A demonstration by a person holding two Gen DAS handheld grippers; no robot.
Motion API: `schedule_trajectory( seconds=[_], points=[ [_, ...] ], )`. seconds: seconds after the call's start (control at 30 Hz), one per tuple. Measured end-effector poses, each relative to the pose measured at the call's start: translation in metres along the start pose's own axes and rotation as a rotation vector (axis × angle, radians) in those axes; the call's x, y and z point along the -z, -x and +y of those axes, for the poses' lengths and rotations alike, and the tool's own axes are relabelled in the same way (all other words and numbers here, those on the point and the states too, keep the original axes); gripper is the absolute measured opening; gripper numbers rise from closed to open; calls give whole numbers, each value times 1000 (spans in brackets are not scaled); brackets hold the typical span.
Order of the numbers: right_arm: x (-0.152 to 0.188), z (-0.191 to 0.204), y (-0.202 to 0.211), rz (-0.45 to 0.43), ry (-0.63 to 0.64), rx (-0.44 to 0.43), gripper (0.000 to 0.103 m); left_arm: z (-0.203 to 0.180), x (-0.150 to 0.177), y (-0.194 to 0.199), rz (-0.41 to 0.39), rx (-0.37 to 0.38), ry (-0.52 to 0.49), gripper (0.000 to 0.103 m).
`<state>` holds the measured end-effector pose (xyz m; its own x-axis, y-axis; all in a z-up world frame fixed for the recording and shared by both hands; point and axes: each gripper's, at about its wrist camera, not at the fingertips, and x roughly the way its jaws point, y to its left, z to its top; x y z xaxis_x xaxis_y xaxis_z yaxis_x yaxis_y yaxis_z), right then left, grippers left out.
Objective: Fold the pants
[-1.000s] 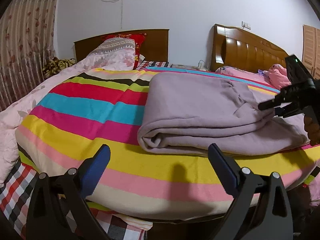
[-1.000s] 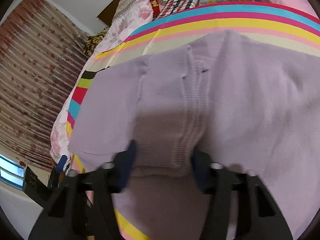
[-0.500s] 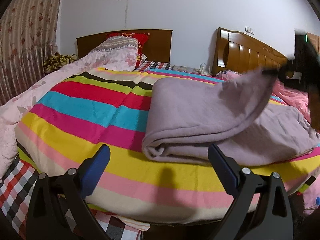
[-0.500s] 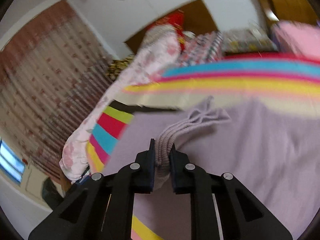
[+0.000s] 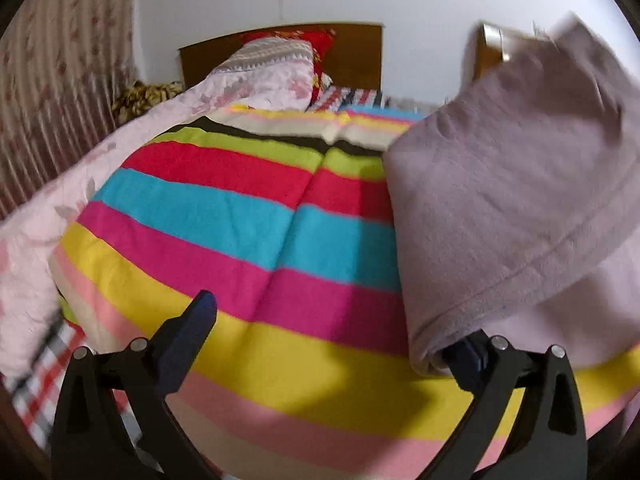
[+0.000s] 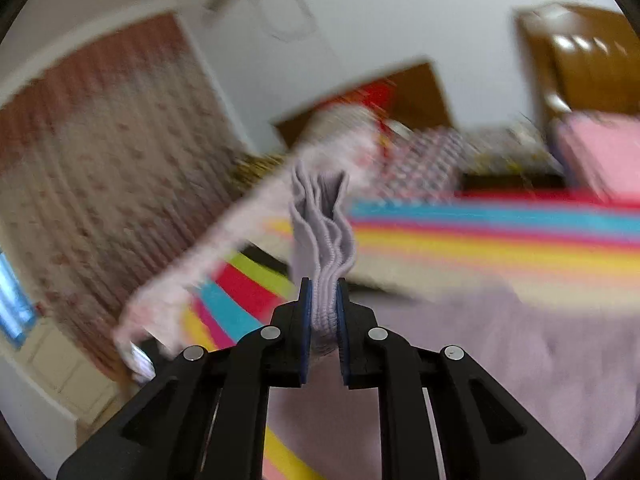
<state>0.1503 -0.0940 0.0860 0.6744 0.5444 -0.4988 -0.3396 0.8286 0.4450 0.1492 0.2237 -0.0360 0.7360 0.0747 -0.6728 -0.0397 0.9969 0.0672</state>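
Left gripper is sitting with jaws wide apart, nothing between the pads, low over the striped blanket. Its left finger is hanging clear over the yellow band. Its right finger is tucked under the near folded edge of the lilac pants; contact there is unclear. The pants are occupying the right side of the bed in the left wrist view, lower layer lying on the blanket, upper layer rising in a blurred flap toward the top right corner. Floral quilt is running along the blanket's left side.

Right gripper is clamping the pants' ribbed waistband, jaws nearly together with the bunched elastic squeezed between the blue pads and fanning out past the tips. The rest of the pants is draping below and to the right of that gripper, over the blanket. Background is blurring heavily.
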Motion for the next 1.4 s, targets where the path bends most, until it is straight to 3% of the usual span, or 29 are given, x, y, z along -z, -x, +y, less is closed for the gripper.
schedule_trajectory(
  seconds=[0.1,0.17,0.4,0.53,0.63,0.77,0.93,1.1,1.23,1.27,1.3,1.4],
  points=[
    [69,-69,-30,157,-204,69,13,-5,7,-5,1,2,-11,102],
    [97,-85,-43,211,-236,80,13,-4,7,-7,8,9,-3,102],
    [82,-72,-30,150,-217,59,13,5,7,-10,29,35,51,102],
    [80,-54,-15,105,-210,3,13,24,9,-14,31,114,173,102],
    [87,-51,-18,128,-199,7,13,33,17,-19,34,159,242,102],
    [105,-68,-36,196,-251,38,13,22,16,-15,27,115,171,102],
    [102,-61,-26,182,-217,54,13,17,15,-12,29,93,119,102],
    [111,-65,-33,195,-200,80,12,-1,19,13,-11,21,-26,102],
    [110,-64,-34,198,-186,94,10,-6,31,37,7,-10,-159,101],
    [109,-62,-33,203,-169,106,13,-5,33,44,5,-13,-172,101],
    [107,-61,-31,212,-136,119,24,-3,33,54,-9,-10,-175,101],
    [95,-51,-17,148,-27,222,69,1,15,79,-73,75,-112,101]
  ],
)
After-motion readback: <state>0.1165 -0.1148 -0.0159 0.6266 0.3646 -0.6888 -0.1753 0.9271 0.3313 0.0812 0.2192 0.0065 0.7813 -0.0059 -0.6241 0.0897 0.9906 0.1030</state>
